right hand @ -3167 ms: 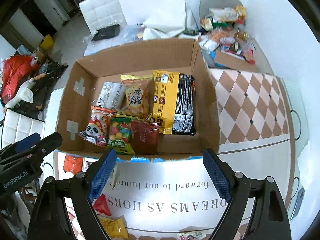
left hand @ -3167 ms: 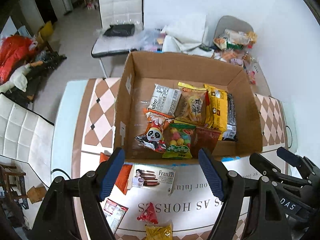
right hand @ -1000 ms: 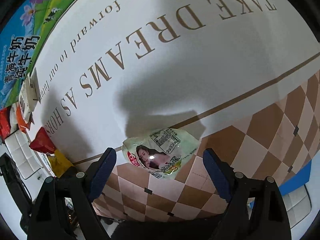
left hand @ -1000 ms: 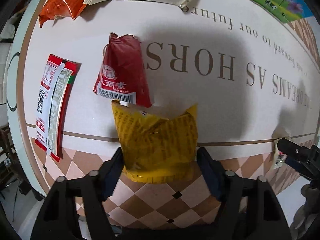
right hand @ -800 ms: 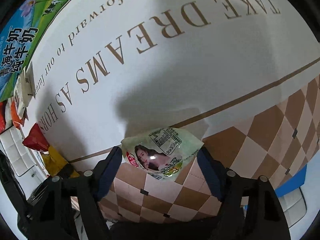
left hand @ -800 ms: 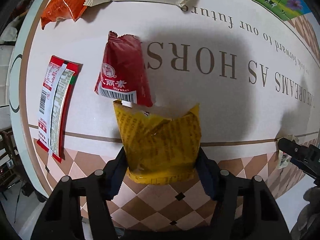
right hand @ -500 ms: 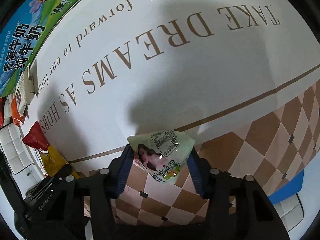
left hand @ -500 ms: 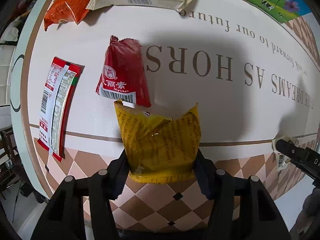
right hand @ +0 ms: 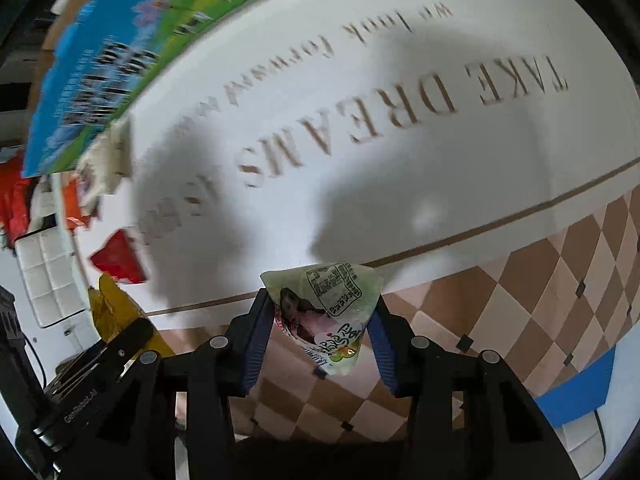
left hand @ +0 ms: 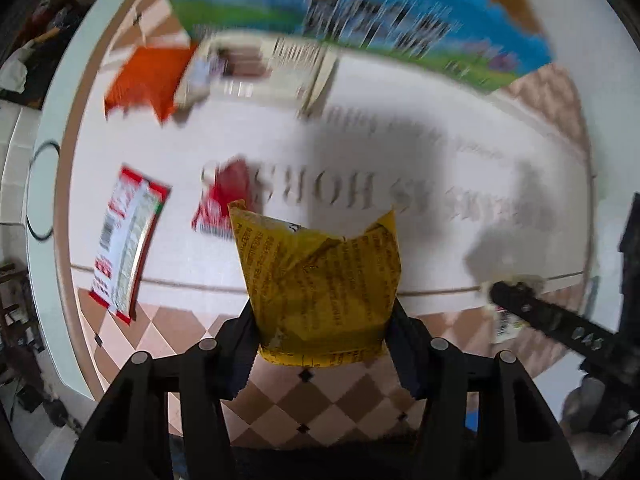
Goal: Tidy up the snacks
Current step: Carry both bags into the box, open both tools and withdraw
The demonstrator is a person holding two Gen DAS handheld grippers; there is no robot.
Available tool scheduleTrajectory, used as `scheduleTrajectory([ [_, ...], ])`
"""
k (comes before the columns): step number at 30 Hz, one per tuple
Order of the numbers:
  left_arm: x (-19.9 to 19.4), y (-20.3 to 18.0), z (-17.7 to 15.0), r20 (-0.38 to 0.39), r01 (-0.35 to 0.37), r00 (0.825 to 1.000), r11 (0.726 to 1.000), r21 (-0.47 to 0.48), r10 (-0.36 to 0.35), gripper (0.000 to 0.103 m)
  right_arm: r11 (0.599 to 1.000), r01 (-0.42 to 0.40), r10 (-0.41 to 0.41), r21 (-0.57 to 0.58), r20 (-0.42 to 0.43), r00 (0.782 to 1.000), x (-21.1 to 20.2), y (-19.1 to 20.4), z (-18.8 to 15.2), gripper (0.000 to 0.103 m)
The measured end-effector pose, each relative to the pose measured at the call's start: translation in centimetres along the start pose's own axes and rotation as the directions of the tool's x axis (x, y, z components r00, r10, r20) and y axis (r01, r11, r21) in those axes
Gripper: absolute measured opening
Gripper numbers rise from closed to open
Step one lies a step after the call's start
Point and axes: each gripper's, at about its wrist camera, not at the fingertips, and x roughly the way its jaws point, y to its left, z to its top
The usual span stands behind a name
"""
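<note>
My left gripper (left hand: 324, 320) is shut on a crinkled yellow snack bag (left hand: 320, 280), which hangs a little above the table (left hand: 440, 140). The jaws of my right gripper (right hand: 320, 312) are closing, and their blue pads squeeze a small pale green packet (right hand: 336, 288) with a printed portrait, also off the table. Both grippers point steeply down. In the right wrist view the yellow bag (right hand: 108, 304) shows at the lower left. A red packet (left hand: 224, 196) lies flat just beyond the yellow bag.
A red-and-white wrapper (left hand: 124, 240) lies at the left. An orange packet (left hand: 144, 76) and a white biscuit pack (left hand: 256, 68) sit near the cardboard box's blue-green printed wall (left hand: 360, 12). The table's lettered white cloth spreads between; its checked border is nearest me.
Both grippers closed on their packets and rose from the table, carrying the yellow bag and the green packet. The box's printed wall has come into view at the top.
</note>
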Motion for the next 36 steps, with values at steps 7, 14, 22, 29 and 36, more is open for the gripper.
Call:
scheduleTrajectory([
  [7, -8.9, -0.6, 4.8, 0.148, 0.101, 0.983, 0.994, 0.043, -0.107, 0.055, 0.990, -0.102, 0.111, -0.098, 0.090, 0.990, -7.4, 4.6, 2.4, 0.049],
  [14, -14.7, -0.6, 14.6, 0.258, 0.088, 0.961, 0.993, 0.073, -0.104, 0.055, 0.967, -0.150, 0.193, -0.204, 0.210, 0.959, -15.1, 10.4, 9.6, 0.049],
  [22, -12.3, 1.4, 27.6, 0.214, 0.002, 0.977, 0.999, 0.039, -0.010, 0.055, 0.970, -0.067, 0.134, -0.234, 0.286, 0.949, -15.6, 17.1, 22.8, 0.049],
  [29, -6.6, 3.5, 34.4, 0.094, -0.017, 0.995, 1.000, -0.010, 0.018, 0.055, 0.977, 0.046, 0.006, -0.207, 0.243, 0.970, -10.6, 19.0, 32.5, 0.049],
  [36, -3.2, 4.2, 37.0, 0.026, -0.043, 0.999, 0.999, -0.017, 0.044, 0.057, 0.973, 0.120, -0.075, -0.195, 0.222, 0.972, -7.4, 18.9, 36.3, 0.049],
])
